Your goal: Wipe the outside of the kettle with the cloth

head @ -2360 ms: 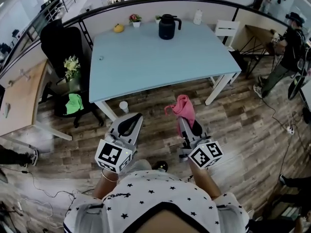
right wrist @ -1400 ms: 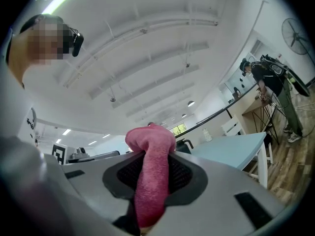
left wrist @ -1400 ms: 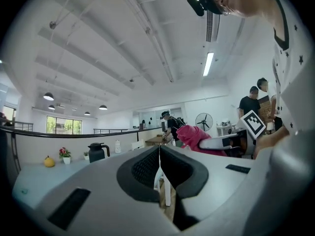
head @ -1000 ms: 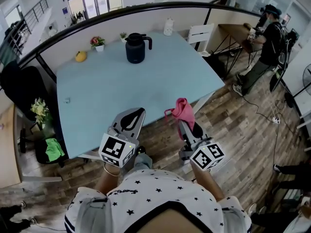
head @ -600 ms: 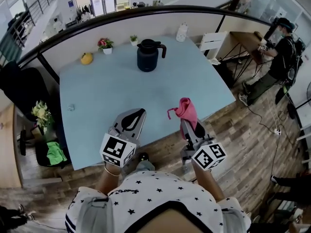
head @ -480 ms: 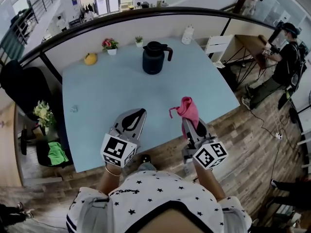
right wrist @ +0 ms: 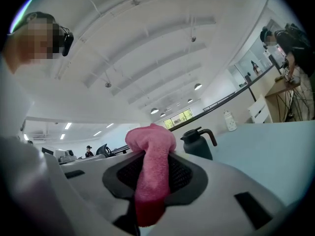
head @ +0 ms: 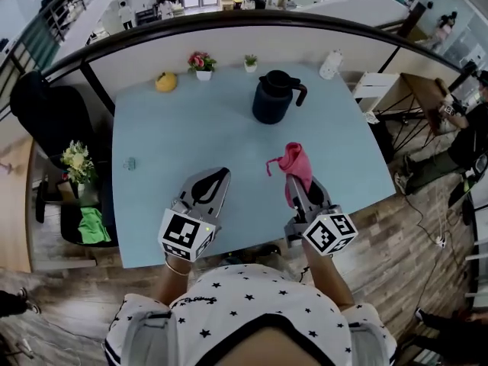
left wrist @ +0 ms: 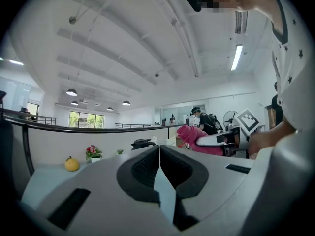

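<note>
A dark navy kettle (head: 274, 97) with a handle on its right stands on the far half of the pale blue table (head: 191, 136); it also shows in the right gripper view as kettle (right wrist: 198, 143) and, small, in the left gripper view as kettle (left wrist: 142, 143). My right gripper (head: 299, 180) is shut on a pink cloth (head: 293, 163), which bunches above its jaws, cloth (right wrist: 150, 165). It hovers over the table's near half, short of the kettle. My left gripper (head: 215, 178) is shut and holds nothing, jaws pressed together (left wrist: 159, 156).
A potted pink flower (head: 200, 62), a small green plant (head: 250, 62), a yellow fruit (head: 165, 81) and a white jug (head: 330, 64) line the table's back edge. A small object (head: 130, 163) lies at the left edge. A black chair (head: 46, 113) stands left.
I have walked up to the table: it and the kettle sit much closer now, and both grippers are over its near edge. The cloth stays clamped in the right gripper.
</note>
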{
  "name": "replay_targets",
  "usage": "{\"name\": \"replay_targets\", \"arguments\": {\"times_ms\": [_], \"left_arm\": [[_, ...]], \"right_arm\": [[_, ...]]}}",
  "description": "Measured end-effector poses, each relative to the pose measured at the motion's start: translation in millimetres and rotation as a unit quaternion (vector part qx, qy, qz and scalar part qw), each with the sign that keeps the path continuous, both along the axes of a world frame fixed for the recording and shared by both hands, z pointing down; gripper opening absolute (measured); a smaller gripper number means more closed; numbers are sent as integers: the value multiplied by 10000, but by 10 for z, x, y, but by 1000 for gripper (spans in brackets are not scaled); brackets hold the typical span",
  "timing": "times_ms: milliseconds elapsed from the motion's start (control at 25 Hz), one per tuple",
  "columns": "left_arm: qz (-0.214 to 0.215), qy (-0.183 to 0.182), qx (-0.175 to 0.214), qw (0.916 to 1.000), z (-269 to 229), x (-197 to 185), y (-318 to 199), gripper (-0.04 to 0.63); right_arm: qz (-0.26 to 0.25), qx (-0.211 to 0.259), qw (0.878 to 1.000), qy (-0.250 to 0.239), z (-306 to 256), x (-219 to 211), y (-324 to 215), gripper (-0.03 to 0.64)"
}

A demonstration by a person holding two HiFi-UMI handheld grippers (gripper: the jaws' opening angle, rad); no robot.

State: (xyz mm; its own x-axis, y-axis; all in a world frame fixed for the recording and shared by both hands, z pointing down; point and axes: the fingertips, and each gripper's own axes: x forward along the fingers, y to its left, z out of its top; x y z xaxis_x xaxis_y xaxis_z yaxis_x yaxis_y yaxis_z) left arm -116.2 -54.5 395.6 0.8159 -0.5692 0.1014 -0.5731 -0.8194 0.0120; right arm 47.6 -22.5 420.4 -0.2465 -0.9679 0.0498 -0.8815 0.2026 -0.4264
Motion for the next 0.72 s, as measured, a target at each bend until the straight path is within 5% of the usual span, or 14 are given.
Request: {"name": "replay_targets", "arguments": {"times_ms": [280,720], "left_arm": [[-867,53,17,9962,-62,-72,-311,30],[-2096,57,-79,9777,-96,-171,-657,29]], "right_arm": [[-650,-168,9977,12,129,77,-839,100],[-1121,-1065,9875,-292,716,44,-2283,97]]}}
